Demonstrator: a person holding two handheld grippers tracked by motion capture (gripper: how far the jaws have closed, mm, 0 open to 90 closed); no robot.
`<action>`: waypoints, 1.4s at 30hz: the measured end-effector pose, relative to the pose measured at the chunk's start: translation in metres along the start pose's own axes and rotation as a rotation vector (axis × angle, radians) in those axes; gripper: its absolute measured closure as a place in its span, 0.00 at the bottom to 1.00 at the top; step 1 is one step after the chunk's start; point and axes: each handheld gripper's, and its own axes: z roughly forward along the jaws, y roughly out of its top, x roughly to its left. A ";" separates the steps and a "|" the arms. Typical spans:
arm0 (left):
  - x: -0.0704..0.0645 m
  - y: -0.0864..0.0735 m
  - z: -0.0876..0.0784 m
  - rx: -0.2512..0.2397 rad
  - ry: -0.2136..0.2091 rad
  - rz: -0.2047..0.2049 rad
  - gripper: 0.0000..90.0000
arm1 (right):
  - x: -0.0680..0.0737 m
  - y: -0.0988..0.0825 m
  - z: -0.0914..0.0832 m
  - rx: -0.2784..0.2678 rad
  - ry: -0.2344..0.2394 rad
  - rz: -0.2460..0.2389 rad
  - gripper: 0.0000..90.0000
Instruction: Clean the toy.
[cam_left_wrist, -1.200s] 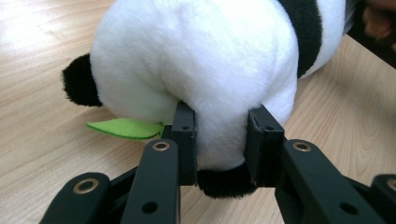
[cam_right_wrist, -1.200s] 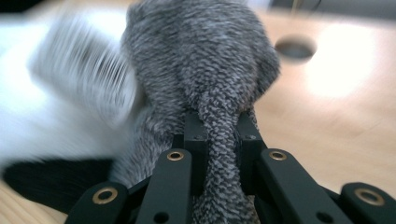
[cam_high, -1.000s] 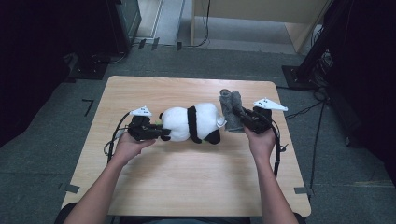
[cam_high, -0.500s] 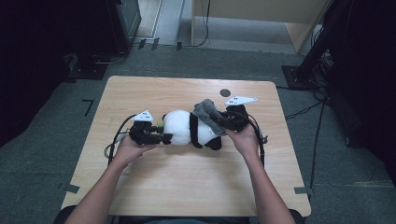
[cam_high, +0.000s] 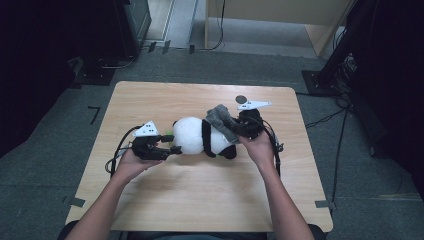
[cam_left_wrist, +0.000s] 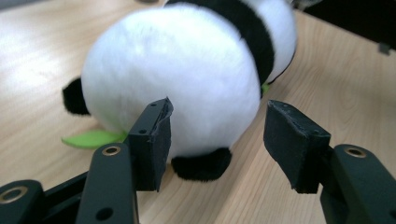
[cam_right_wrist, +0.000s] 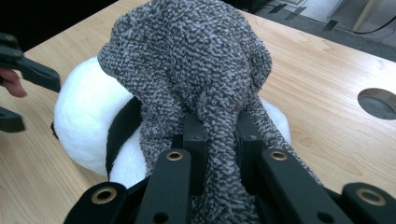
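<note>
- Toy panda (cam_high: 202, 137): lies on its side on the desk (cam_high: 165, 100), a little left of centre. Long axis runs left to right; round white end to the left, black-banded body to the right.
- Grey knitted cloth (cam_high: 221, 121): a soft woolly piece, draped over the right, far part of the panda and touching it. In the right gripper view the cloth (cam_right_wrist: 196, 70) hangs forward over the white body and its black band.
- Right gripper (cam_high: 245, 127): at the panda's right end, jaws clamped on a bunched fold of the grey cloth. The fold passes straight between the two pads.
- Left gripper (cam_high: 167, 149): at the panda's left end, pointing right along the toy's long axis. Its jaws have just been opening and now stand apart, with nothing pressed between them.
- Left gripper view: the white round end (cam_left_wrist: 177, 74) sits just beyond the pads; the left pad overlaps the fur in the picture, contact not certain. A black paw (cam_left_wrist: 201, 163) and a green leaf (cam_left_wrist: 91, 138) lie low against the desk.
- Key relation: the cloth lies over the right end and the bare white end faces the open left jaws. Judged so, the right hand is placed to draw the cloth leftward.
- Round hole (cam_high: 241, 99) in the desk: just beyond the right gripper, apart from the toy.
</note>
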 end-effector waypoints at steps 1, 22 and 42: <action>0.001 0.001 0.001 0.001 0.002 -0.003 0.42 | 0.000 0.000 0.000 0.003 0.002 0.005 0.89; 0.004 -0.027 0.026 0.027 0.065 0.132 0.31 | -0.006 0.008 0.010 0.024 0.022 0.037 0.89; 0.001 -0.002 0.036 0.086 0.119 -0.009 0.81 | -0.005 0.012 -0.005 -0.073 0.008 0.043 0.89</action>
